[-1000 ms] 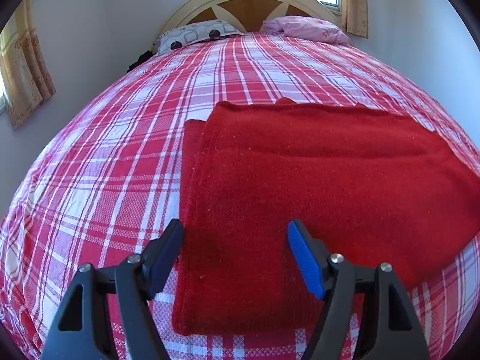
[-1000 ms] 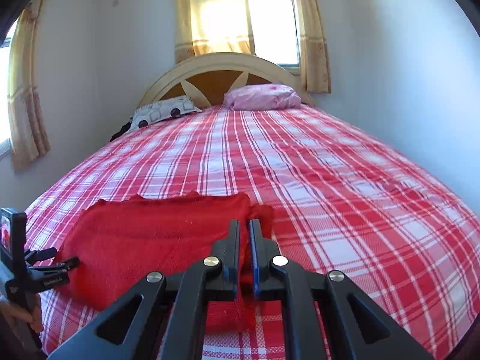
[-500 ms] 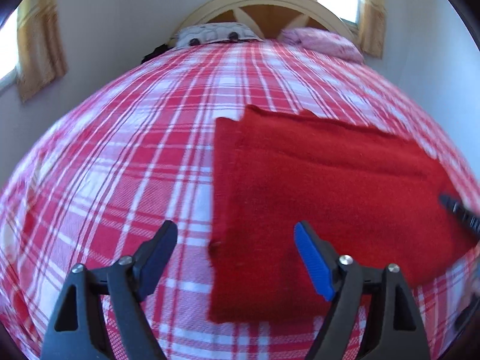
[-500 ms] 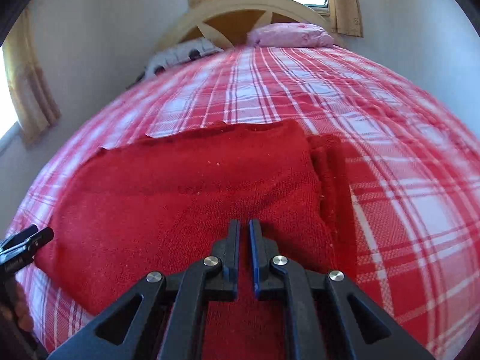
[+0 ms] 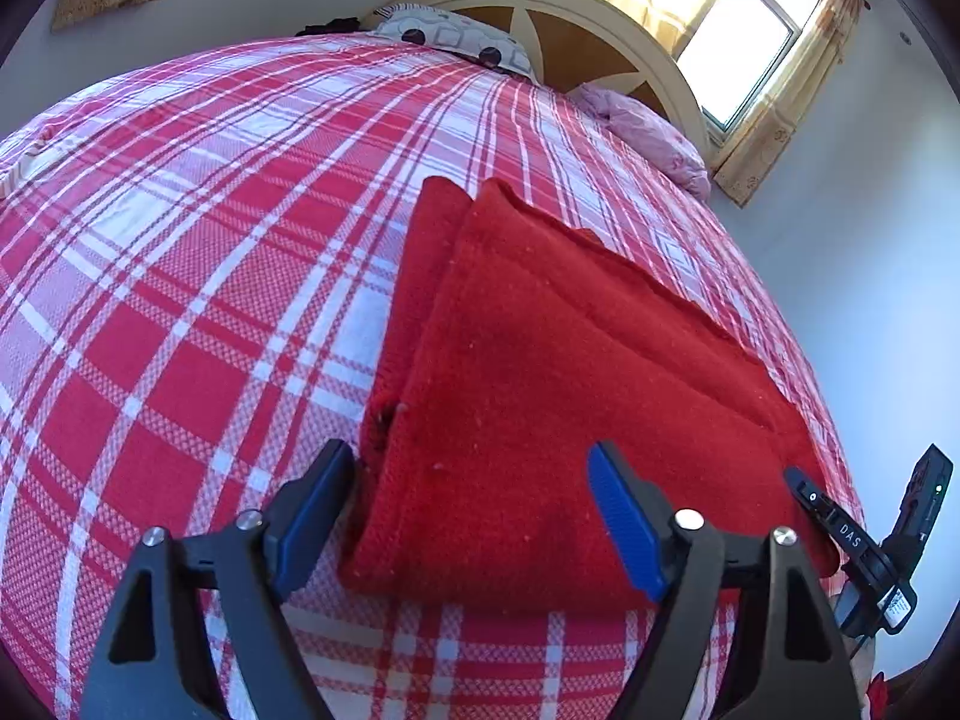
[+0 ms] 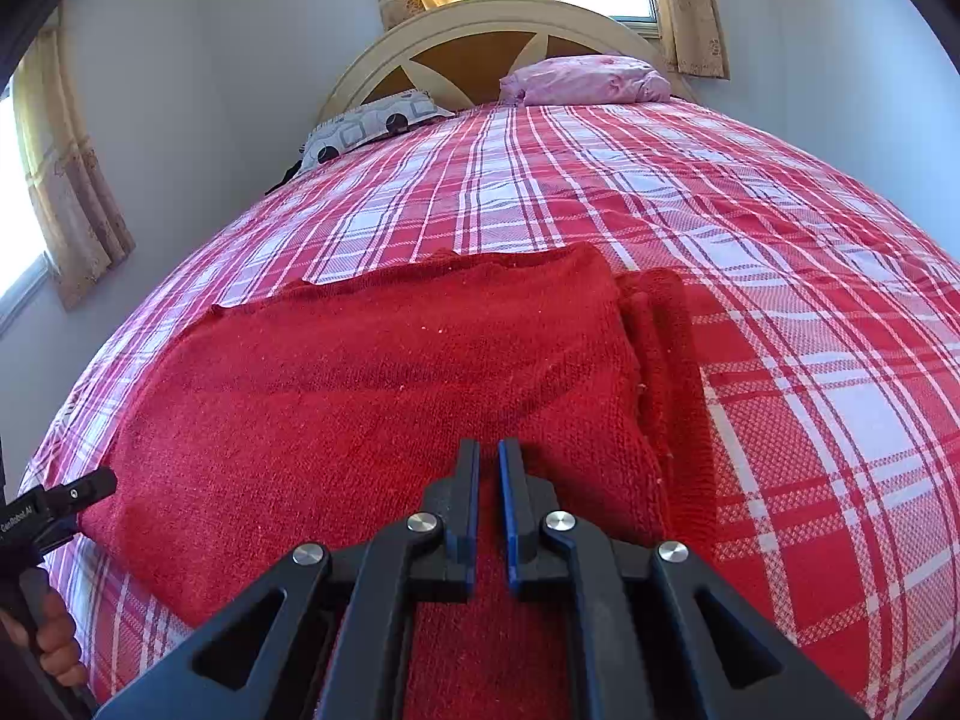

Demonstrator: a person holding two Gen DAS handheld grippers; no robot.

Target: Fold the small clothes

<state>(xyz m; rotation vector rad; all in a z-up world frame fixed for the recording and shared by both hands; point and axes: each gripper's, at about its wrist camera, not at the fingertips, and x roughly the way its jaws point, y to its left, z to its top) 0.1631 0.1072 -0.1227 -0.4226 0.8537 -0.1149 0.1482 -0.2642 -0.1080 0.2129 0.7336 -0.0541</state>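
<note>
A folded red knit garment [image 5: 570, 372] lies flat on the plaid bed, with a narrower folded layer showing along its left edge. My left gripper [image 5: 468, 456] straddles its near left corner. Its jaws are wide and closing, the cloth lies between them, and the pads do not press on it. In the right wrist view the same garment [image 6: 390, 372] fills the foreground. My right gripper [image 6: 489, 450] is shut just over its near right part, with nothing lifted. Each view shows the other gripper at its edge: the right one [image 5: 852, 534] and the left one [image 6: 60, 498].
The red and white plaid bedsheet [image 6: 780, 300] covers the whole bed. A patterned pillow [image 6: 372, 120] and a pink pillow [image 6: 588, 81] lie against the headboard [image 6: 480, 30]. Walls stand close on both sides. A person's hand [image 6: 54, 642] grips the left tool.
The right gripper came down low over the garment, then stayed still. The left gripper rolled and shifted to the garment's near left corner; the right tool now shows at its right edge.
</note>
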